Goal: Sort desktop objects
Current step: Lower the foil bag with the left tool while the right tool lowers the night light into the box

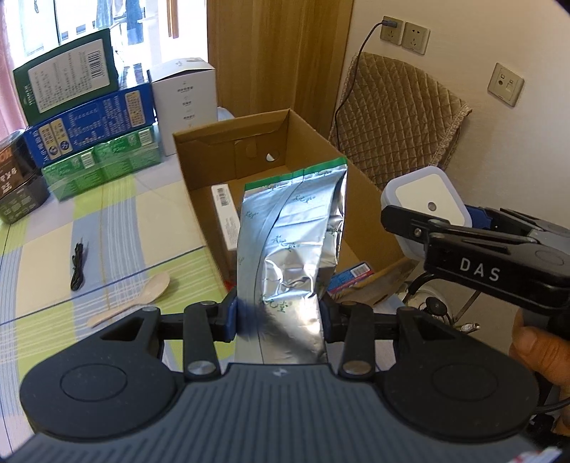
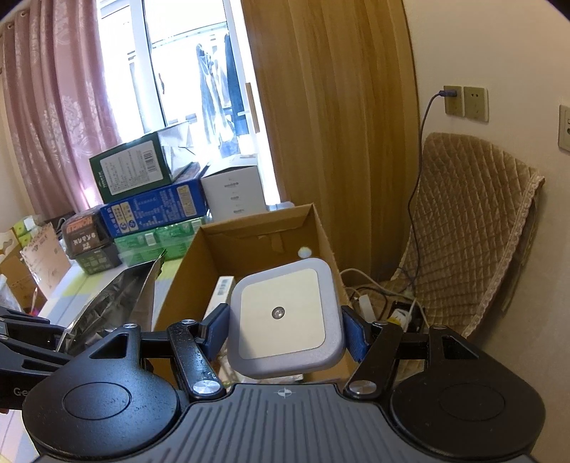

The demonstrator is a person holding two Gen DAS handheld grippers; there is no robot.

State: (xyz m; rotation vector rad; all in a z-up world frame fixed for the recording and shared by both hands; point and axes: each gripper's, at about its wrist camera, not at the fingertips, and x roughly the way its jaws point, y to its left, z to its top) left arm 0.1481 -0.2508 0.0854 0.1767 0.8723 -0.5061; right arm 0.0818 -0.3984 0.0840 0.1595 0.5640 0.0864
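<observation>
My left gripper (image 1: 279, 317) is shut on a silver foil pouch (image 1: 292, 242) with a green top strip, held upright over the near part of an open cardboard box (image 1: 199, 149). My right gripper (image 2: 285, 331) is shut on a square grey-and-white night light (image 2: 285, 317), carried above the same cardboard box (image 2: 263, 220). In the left wrist view the night light (image 1: 424, 203) and the right gripper's black body show at the right, with a person's thumb (image 1: 538, 352) below. The foil pouch (image 2: 117, 302) shows at the left of the right wrist view. A white carton (image 1: 224, 217) lies inside the box.
Stacked green, blue and white boxes (image 1: 89, 117) stand at the table's back left. A wooden spoon (image 1: 135, 295) and a black cable (image 1: 78, 263) lie on the checked tablecloth. A quilted chair (image 1: 399, 117) and wall sockets (image 1: 402, 34) are behind the box. A small blue-red pack (image 1: 351, 276) lies by the box's near corner.
</observation>
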